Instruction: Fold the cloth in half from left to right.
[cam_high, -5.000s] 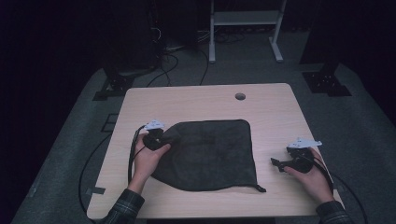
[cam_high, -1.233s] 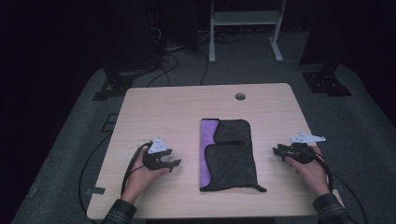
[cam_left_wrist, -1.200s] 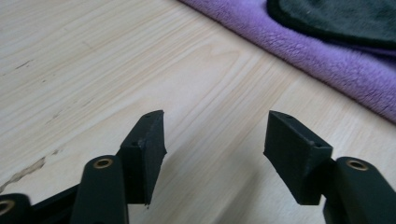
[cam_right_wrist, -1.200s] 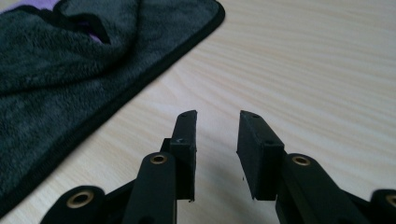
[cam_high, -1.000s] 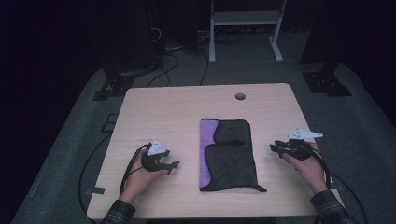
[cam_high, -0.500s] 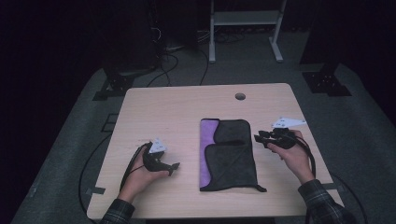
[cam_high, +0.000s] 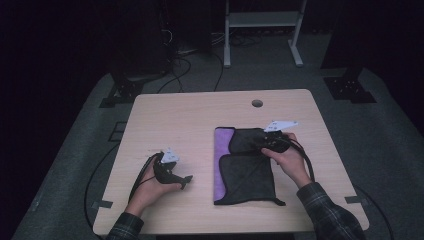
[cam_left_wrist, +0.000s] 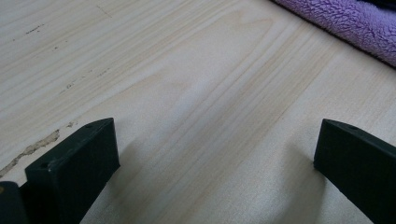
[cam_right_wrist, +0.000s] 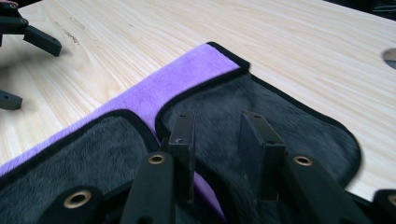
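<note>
A folded fleece cloth (cam_high: 247, 172), black outside with a purple lining (cam_high: 220, 165), lies on the wooden table (cam_high: 185, 120) right of centre. My right gripper (cam_high: 259, 142) is over the cloth's far right part, its jaws pointing left. In the right gripper view the right gripper (cam_right_wrist: 219, 128) stands narrowly open, tips down at the black fleece (cam_right_wrist: 299, 116) beside the purple strip (cam_right_wrist: 177, 86). My left gripper (cam_high: 186, 181) rests on bare wood left of the cloth. Its jaws are wide open in the left gripper view (cam_left_wrist: 215, 154), with the purple edge (cam_left_wrist: 345, 23) beyond them.
A round cable hole (cam_high: 257, 103) sits near the table's far edge. The left gripper (cam_right_wrist: 25, 70) appears far off in the right gripper view. Cables, dark stand feet (cam_high: 120, 92) and a white frame (cam_high: 260, 20) are on the floor behind the table.
The cloth went from spread flat to folded in half, purple lining showing. In the last second my right gripper moved left from the table's right side onto the cloth. The left gripper stayed put.
</note>
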